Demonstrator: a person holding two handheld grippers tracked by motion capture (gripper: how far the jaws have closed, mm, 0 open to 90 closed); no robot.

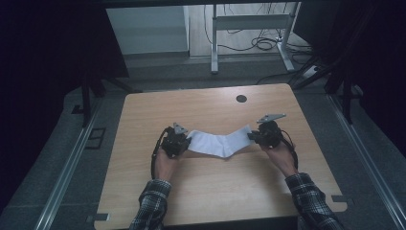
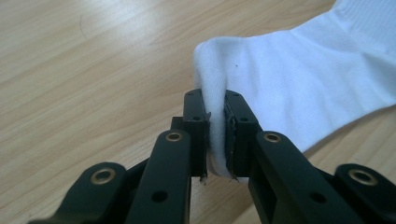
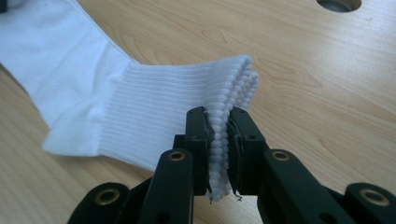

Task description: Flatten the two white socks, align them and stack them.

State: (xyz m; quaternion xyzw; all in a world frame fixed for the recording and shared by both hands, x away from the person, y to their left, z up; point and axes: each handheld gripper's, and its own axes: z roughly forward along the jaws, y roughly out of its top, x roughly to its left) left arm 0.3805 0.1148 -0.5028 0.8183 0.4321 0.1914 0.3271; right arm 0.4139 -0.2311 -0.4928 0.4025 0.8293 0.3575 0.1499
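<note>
Presently the left gripper [image 2: 215,135] has its jaws clamped on the smooth toe end of a white sock [image 2: 299,79], the fabric pinched flat between the pads. The right gripper [image 3: 217,154] is likewise closed on the ribbed cuff of the same sock [image 3: 154,112], several layers of ribbing bunched between its jaws.

In the high view the left gripper [image 1: 175,140] sits at the sock's 9 o'clock end and the right gripper [image 1: 265,134] at its 3 o'clock end. The sock [image 1: 219,142] spans between them, its long axis running 9 to 3 across the table, with the heel sagging toward 6 o'clock at the middle. Neither hand is nearer; each holds one end. Judged from this, any coming move turns on that shared axis: pulling apart would tauten the sock, closing together would fold it.

The wooden table [image 1: 206,191] is bare around the sock, with a round cable hole [image 1: 241,98] at 12 o'clock. Beyond the far edge stand a desk frame [image 1: 249,33] and loose cables [image 1: 265,44] on a grey floor; the surroundings are dim.
</note>
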